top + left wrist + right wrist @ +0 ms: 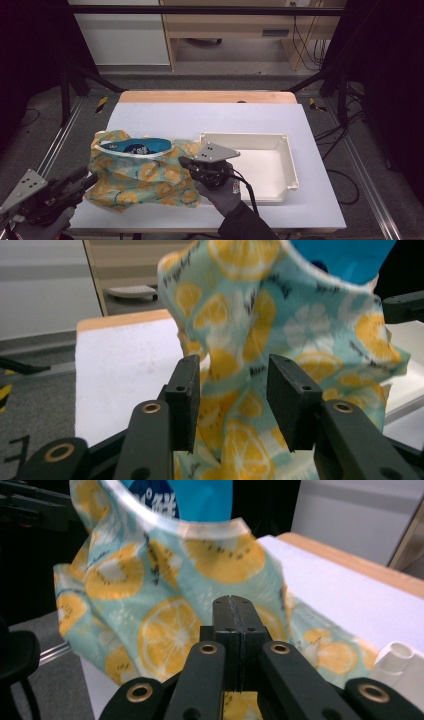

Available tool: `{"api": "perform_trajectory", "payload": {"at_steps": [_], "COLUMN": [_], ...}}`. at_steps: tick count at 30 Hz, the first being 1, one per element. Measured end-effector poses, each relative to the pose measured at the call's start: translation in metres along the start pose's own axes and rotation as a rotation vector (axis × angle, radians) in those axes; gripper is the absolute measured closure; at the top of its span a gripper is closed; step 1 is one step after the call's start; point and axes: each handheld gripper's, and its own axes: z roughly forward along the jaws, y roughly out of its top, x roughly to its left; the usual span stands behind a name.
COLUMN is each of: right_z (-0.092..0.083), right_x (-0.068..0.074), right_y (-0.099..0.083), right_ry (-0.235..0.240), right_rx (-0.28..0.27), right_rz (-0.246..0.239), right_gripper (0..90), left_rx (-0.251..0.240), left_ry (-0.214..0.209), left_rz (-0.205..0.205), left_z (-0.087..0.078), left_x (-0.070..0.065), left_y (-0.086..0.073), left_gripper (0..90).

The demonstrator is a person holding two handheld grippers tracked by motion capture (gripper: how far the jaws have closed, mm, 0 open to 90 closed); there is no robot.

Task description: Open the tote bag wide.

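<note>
A cloth bag (135,180) printed with lemon slices lies on the left half of the table, and a blue packet (142,146) shows in its open mouth. My right gripper (184,161) reaches the bag's right edge. In the right gripper view its jaws (234,602) are pressed together, pinching the bag's cloth (165,580) below the blue packet (185,500). My left gripper (90,179) is at the bag's near left corner. In the left gripper view its jaws (232,375) stand apart, with the cloth (300,325) loose between and behind them.
A white rectangular tray (292,165) stands just right of the bag, behind my right hand; its corner (400,665) appears in the right gripper view. A white sheet (215,117) covers the table, with a wooden strip along the far edge. Black frame posts flank the table.
</note>
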Motion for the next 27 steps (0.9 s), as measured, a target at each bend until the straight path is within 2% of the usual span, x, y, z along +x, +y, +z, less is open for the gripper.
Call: {"api": "perform_trajectory", "payload": {"at_steps": [5,8,10,13,16,19,21,27], "right_z": [-0.004,-0.002,0.003,0.010,0.016,0.018,0.017,0.012], "right_x": [-0.002,-0.005,-0.006,-0.008,-0.009,-0.008,-0.007,-0.001], "right_y": [0.006,0.007,0.007,0.005,0.001,-0.001,-0.002,-0.001], "right_ry": [-0.009,-0.020,-0.020,-0.022,-0.010,-0.008,-0.004,0.020], "right_rx": [-0.038,-0.047,-0.040,-0.005,0.028,0.053,0.059,0.054], "right_rz": [-0.006,-0.002,0.012,0.018,0.020,0.021,0.018,0.007], "right_gripper": [68.2,59.6,53.8,52.2,61.1,76.2,89.6,90.0], "left_rx": [-0.005,0.007,0.021,0.054,0.065,0.066,0.068,0.096], "left_ry": [0.004,-0.008,-0.010,0.000,0.014,0.015,0.012,0.013], "left_rz": [0.025,0.034,0.044,0.045,0.052,0.048,0.047,0.035], "left_z": [0.005,0.012,0.017,0.023,0.022,0.019,0.017,0.017], "left_x": [0.000,-0.001,-0.002,-0.001,-0.001,0.000,0.000,0.000], "left_y": [0.015,0.021,0.023,0.023,0.021,0.019,0.017,0.004], "left_gripper": [53.8,56.4,61.8,78.4,89.3,89.9,89.9,89.9]}}
